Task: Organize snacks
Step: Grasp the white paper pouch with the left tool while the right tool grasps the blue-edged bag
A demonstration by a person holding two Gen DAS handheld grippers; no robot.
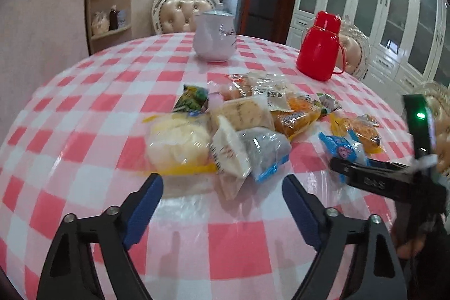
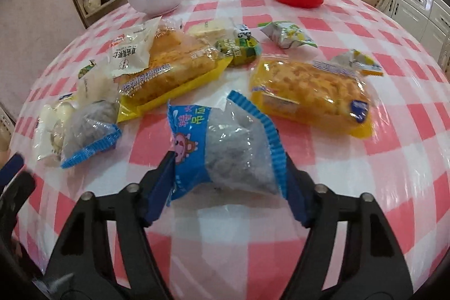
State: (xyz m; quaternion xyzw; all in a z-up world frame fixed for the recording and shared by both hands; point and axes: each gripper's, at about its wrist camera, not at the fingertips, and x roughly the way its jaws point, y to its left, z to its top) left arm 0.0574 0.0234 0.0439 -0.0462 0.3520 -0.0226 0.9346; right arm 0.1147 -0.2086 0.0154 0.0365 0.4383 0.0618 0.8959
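A pile of wrapped snacks (image 1: 239, 125) lies on the pink-checked tablecloth (image 1: 98, 108). My left gripper (image 1: 222, 187) is open and empty, just short of the pile's near edge, by a yellow-edged bag of pale crisps (image 1: 177, 144). In the right wrist view my right gripper (image 2: 227, 159) has its jaws around a blue-edged packet with a dark grey bun (image 2: 225, 148), and both pads touch the wrapper. The same packet shows in the left wrist view (image 1: 341, 149). A second blue packet (image 2: 90, 131) and two yellow bread packs (image 2: 309, 94) (image 2: 174, 72) lie nearby.
A white flowered teapot (image 1: 215, 38) and a red thermos jug (image 1: 319, 47) stand at the far side of the table. Padded chairs (image 1: 182, 7) ring the table. A corner shelf (image 1: 109, 10) stands at the left wall and white cabinets (image 1: 393, 4) at the right.
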